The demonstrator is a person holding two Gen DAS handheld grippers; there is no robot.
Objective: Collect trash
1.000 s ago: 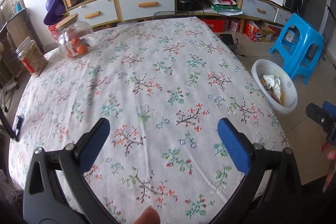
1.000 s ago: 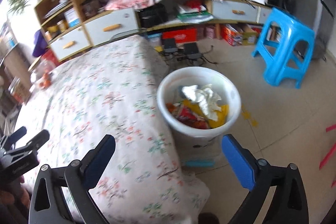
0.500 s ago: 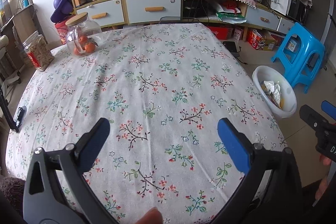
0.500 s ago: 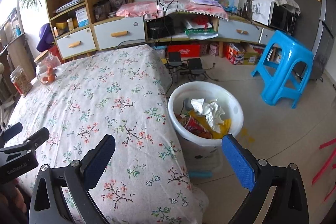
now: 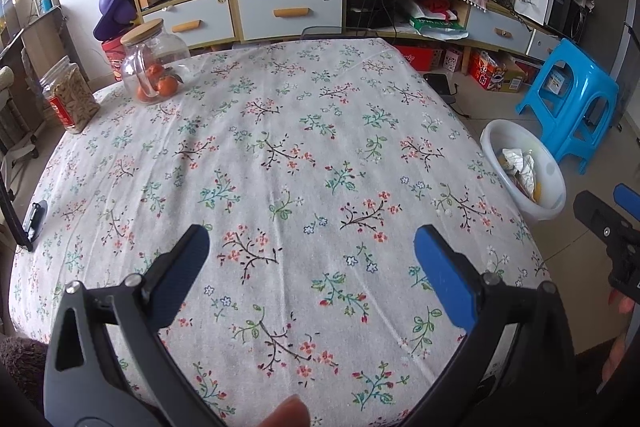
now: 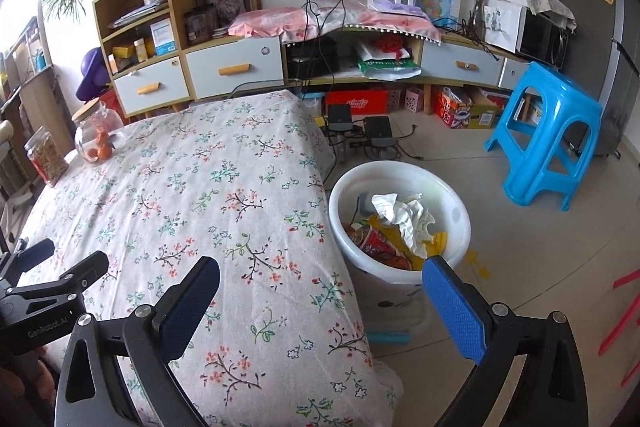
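Left wrist view
Left hand-held gripper (image 5: 310, 255): fingers spread wide, nothing between them, hovering over the near part of the counter (image 5: 280, 155).
Counter: covered by a floral cloth.
Glass jar (image 5: 154, 65): at 11 o'clock on the counter, wooden lid on, oranges inside.
Snack jar (image 5: 72, 99): at 10 o'clock, near the left edge, just left of the glass jar.
White bin (image 5: 524, 167): at 3 o'clock, on the floor just off the counter's right edge, trash inside.
Blue stool (image 5: 572, 99): at 2 o'clock, behind the bin.
Right hand-held gripper (image 5: 612, 223): at 4 o'clock, at the frame edge, only partly seen.

Right wrist view
Right hand-held gripper (image 6: 320, 291): fingers spread apart, empty, over the counter's right edge (image 6: 320, 187).
White bin (image 6: 400, 211): at the centre, on the floor, touching the hanging cloth.
Trash (image 6: 400, 227): inside the bin, crumpled white paper on top of red and yellow wrappers.
Blue stool (image 6: 552, 131): at 2 o'clock, well apart from the bin.
Left hand-held gripper (image 6: 48, 267): at 8 o'clock, over the counter, fingers parted.
Glass jar (image 6: 96, 135): at 10 o'clock.
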